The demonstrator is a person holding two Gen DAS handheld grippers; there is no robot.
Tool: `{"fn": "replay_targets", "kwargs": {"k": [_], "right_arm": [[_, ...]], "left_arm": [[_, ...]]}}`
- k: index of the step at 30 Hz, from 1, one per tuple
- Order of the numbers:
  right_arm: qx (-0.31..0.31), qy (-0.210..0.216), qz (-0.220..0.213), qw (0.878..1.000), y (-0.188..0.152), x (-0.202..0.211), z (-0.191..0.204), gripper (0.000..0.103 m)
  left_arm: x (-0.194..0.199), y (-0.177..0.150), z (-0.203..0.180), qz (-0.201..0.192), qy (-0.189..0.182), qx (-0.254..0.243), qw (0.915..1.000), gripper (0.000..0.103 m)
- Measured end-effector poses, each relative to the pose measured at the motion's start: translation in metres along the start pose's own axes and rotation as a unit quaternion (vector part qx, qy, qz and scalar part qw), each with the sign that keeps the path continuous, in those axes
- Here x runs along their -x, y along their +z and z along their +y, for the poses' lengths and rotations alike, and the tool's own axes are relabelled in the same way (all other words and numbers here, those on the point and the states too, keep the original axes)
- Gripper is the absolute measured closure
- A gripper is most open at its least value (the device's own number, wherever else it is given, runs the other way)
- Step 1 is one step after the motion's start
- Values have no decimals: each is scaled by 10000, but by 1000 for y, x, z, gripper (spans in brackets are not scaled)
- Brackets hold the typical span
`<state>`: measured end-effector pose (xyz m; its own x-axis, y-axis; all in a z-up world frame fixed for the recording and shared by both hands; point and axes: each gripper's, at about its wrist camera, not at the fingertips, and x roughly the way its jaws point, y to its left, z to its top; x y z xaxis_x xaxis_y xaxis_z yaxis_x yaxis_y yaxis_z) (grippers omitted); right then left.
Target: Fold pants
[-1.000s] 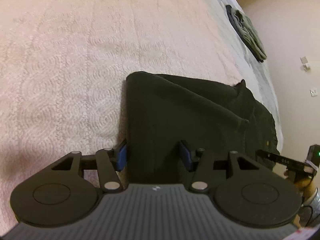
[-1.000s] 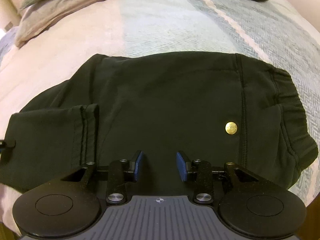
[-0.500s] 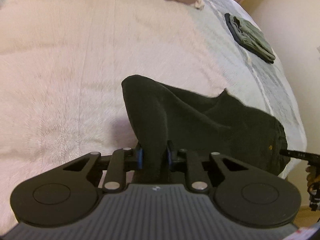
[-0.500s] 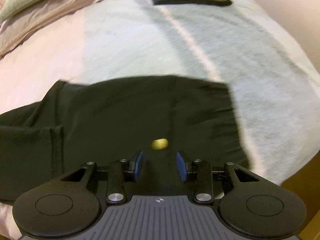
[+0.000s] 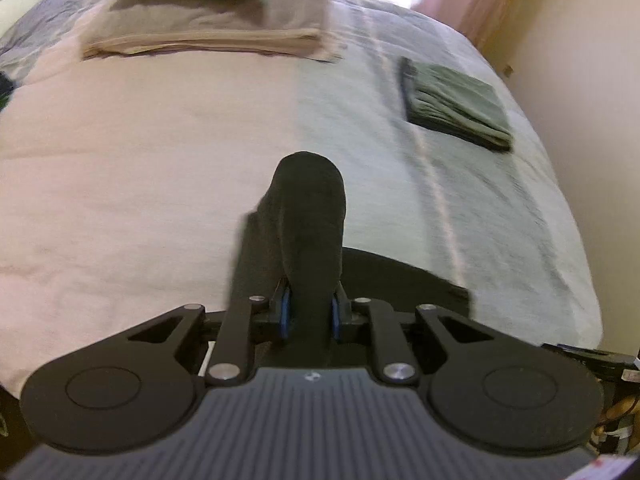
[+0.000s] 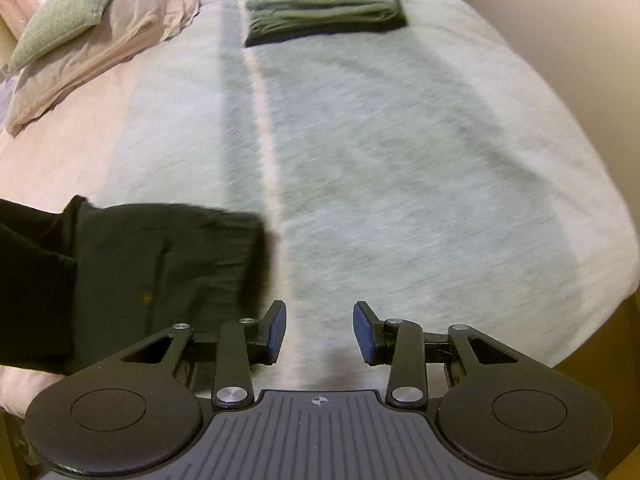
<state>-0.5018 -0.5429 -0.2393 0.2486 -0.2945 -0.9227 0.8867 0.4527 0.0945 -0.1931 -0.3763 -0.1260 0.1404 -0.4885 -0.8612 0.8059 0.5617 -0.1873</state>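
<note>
The black pants bulge up in a fold between the blue pads of my left gripper, which is shut on the cloth and holds it lifted off the bed. More of the dark cloth lies flat behind it on the right. In the right wrist view the pants lie at the lower left, with a small brass button on them. My right gripper stands open over the pale green cover, just right of the pants' edge, with nothing between its fingers.
A folded stack of green clothes lies far back on the bed's green half. Pillows sit at the head. The bed's right edge drops off near a wall.
My left gripper shut on the pants' folded edge and lifted it, tilting toward the pillows. My right gripper, still open, swung right off the pants onto the green cover.
</note>
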Motion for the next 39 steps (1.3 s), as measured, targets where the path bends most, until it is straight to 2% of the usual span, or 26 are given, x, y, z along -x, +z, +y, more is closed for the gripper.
{"fn": "replay_targets", "kwargs": {"k": [2, 5, 7, 9, 12, 15, 19, 22, 26, 30, 32, 33, 34, 37, 39], "right_arm": [[-3, -42, -42, 10000, 3, 8, -21, 69], [-58, -115, -67, 9999, 2, 14, -48, 69], [-103, -134, -30, 9999, 0, 15, -63, 69], [-129, -124, 30, 9998, -2, 12, -73, 69], [-173, 30, 149, 9997, -7, 3, -79, 69], [-290, 394, 211, 9986, -11, -5, -77, 69], [-506, 1316, 92, 9900, -11, -20, -61, 69], [-744, 2142, 141, 9738, -10, -39, -40, 69], [-836, 2856, 261, 9543, -4, -73, -4, 69], [-947, 3113, 370, 9449, -4, -105, 18, 69], [-913, 3050, 363, 9473, -2, -119, 28, 70], [-841, 3083, 333, 9470, 1, -123, 32, 88], [-654, 3148, 158, 9468, 4, -119, 35, 94], [148, 3330, -853, 9389, 7, -81, 43, 95], [50, 3233, -1045, 9405, 6, -74, 36, 95]], "left_arm": [[-15, -6, -45, 127, -148, -105, 9998, 79], [-38, -19, -106, 272, -485, -560, 9969, 70], [-41, -30, -131, 280, -688, -841, 9937, 68], [-42, -39, -136, 252, -677, -960, 9928, 68], [-48, -48, -111, 362, -450, -676, 9960, 68], [-58, -56, -68, 552, 105, -332, 9979, 68], [-73, -64, -8, 668, 675, -11, 9955, 68], [-82, -71, 26, 720, 903, 167, 9932, 68], [-100, -74, 48, 722, 847, 322, 9933, 68], [-113, -74, 56, 704, 647, 390, 9947, 68], [-119, -73, 54, 655, 542, 378, 9957, 68], [-123, -72, 56, 628, 502, 374, 9961, 68], [-124, -70, 55, 588, 449, 372, 9966, 68], [-128, -68, 55, 333, 210, 369, 9985, 68], [-135, -69, 51, 296, 116, 327, 9990, 68]]}}
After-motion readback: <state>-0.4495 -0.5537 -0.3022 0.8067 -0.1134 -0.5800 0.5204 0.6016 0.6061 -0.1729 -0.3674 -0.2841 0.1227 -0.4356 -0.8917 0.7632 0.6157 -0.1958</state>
